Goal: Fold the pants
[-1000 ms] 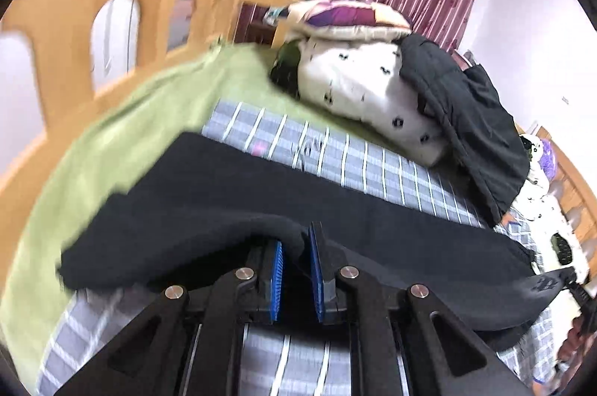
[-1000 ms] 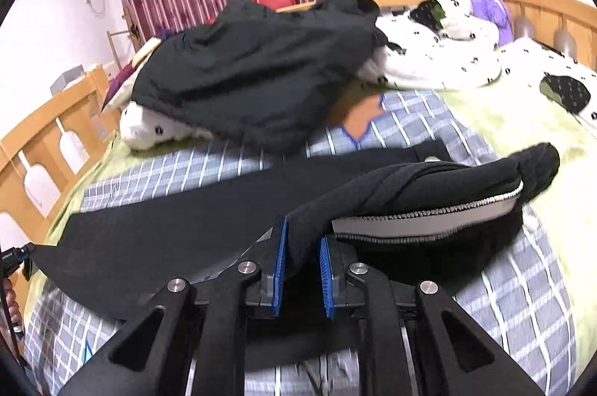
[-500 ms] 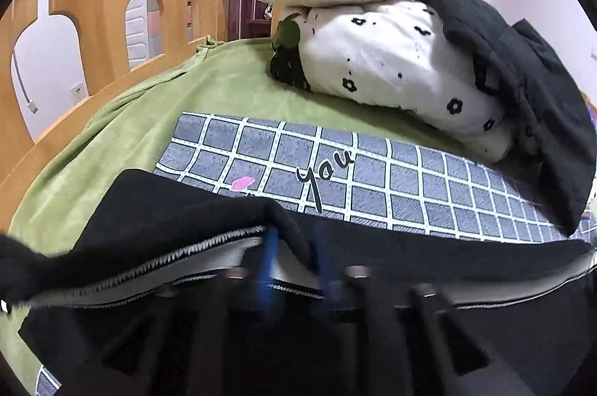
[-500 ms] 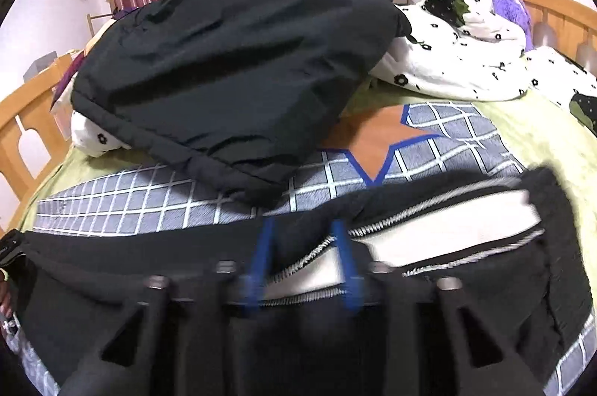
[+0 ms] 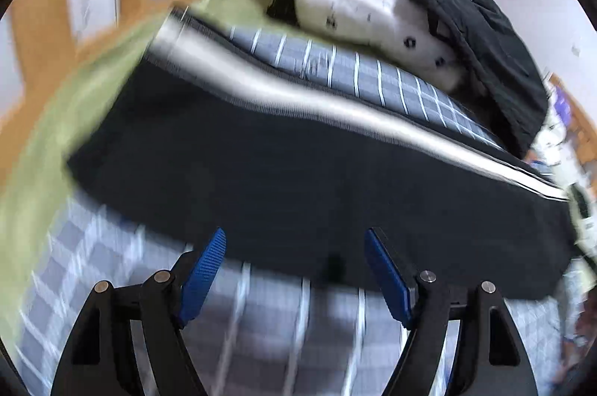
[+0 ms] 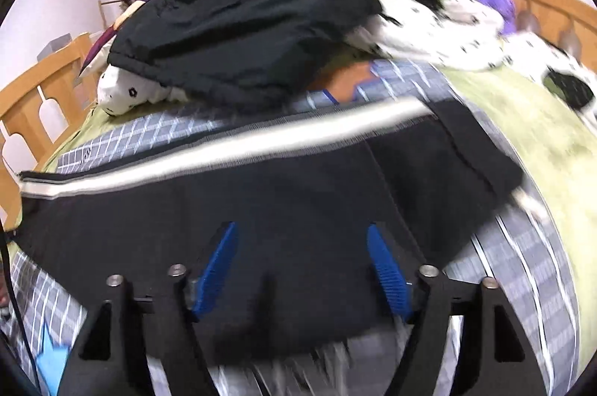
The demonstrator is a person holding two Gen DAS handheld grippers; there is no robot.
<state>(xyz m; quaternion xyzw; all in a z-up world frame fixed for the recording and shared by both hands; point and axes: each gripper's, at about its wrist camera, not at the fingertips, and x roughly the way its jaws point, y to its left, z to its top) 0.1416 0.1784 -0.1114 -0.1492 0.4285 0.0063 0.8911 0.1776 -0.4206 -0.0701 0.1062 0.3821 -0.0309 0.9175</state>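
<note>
The black track pants [image 5: 298,172] with a white side stripe [image 6: 231,150] lie flat across the grey checked sheet [image 5: 373,75] on the bed. The left gripper [image 5: 294,269] and right gripper [image 6: 302,265] hover at their near edge, jaws spreading, apparently gripping nothing through the blur. No containers show.

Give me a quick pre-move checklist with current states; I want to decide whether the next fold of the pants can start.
1. Left gripper free of cloth: ok, jaws opening, nothing between pads.
2. Right gripper free of cloth: ok, jaws opening, pads clear.
3. Pants lying flat on the checked blanket: ok.
4. White side stripe along the far edge: ok.
5. Edges aligned, no wrinkles: cannot tell, blurred.
6. Black jacket clear of pants: ok.
</note>
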